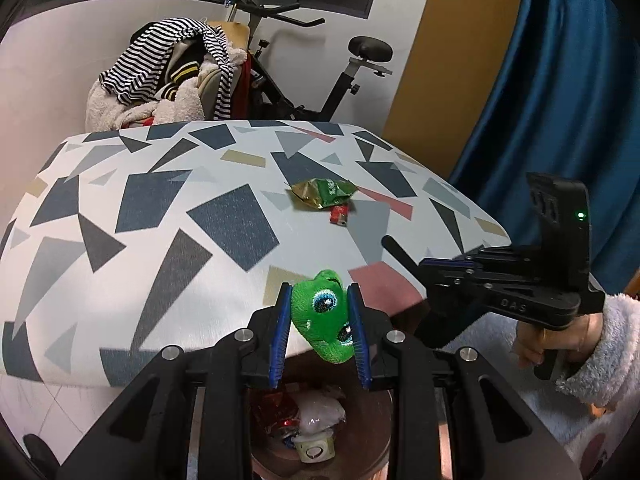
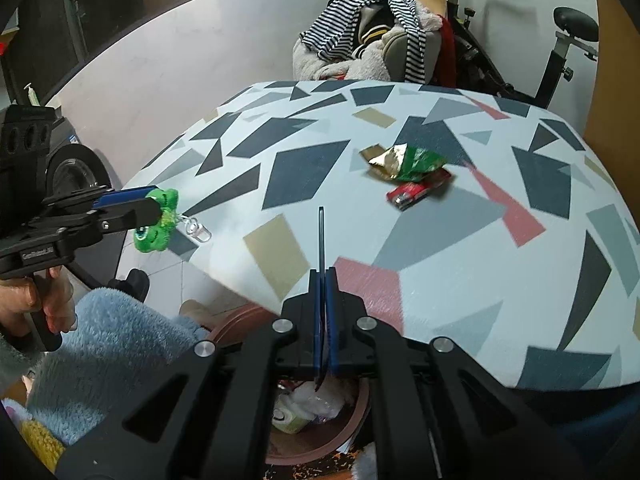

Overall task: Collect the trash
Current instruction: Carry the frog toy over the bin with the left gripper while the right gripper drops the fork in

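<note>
Left gripper [image 1: 320, 320] clamps a green plush toy [image 1: 324, 316] above the bin [image 2: 356, 412] at the table [image 1: 160, 220] edge; right gripper [image 2: 322, 280] is closed, empty; likely the drop step; next, open over the bin; wrappers [image 2: 408, 166] remain on the table.

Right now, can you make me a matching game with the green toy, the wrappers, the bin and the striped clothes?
Things:
1. green toy
2. wrappers
3. bin
4. striped clothes

Places:
A. lying on the table
B. piled on a chair behind the table
C. gripped in the left hand-held gripper
D. on the floor below the table edge, with rubbish inside

Pairs: 1-C, 2-A, 3-D, 4-B
</note>
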A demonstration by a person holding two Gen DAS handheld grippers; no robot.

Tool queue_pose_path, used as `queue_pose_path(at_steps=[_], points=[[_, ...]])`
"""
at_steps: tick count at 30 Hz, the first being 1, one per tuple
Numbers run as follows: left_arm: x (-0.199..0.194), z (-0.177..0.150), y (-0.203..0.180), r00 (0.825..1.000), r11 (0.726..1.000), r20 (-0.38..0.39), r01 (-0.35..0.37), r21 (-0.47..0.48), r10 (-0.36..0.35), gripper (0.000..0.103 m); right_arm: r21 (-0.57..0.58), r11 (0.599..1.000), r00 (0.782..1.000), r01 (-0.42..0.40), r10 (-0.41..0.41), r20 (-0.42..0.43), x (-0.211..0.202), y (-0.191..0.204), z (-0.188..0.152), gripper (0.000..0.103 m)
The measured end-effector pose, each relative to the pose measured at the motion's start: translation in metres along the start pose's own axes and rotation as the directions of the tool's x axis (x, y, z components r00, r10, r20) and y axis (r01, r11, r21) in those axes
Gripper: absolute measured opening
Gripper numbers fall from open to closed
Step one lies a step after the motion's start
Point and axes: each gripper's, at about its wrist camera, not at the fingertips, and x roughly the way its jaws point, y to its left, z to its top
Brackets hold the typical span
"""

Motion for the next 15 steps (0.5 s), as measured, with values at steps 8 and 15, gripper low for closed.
queue_pose_path(at_steps=[8, 15], points=[[-0.016, -0.029, -0.004, 1.000, 1.000, -0.008, 0.005, -0.001, -0.005, 0.027, -0.013, 0.999, 0.995, -0.048, 0.047, -0.083, 0.015, 0.017, -0.030, 0.007], [-0.015, -0.048, 0.001, 1.000, 1.000, -0.029, 0.003, -0.022, -0.003, 0.027, -0.020, 0.996, 0.976, -0.086, 0.080, -0.203, 0.048, 0.030, -0.052, 0.007]])
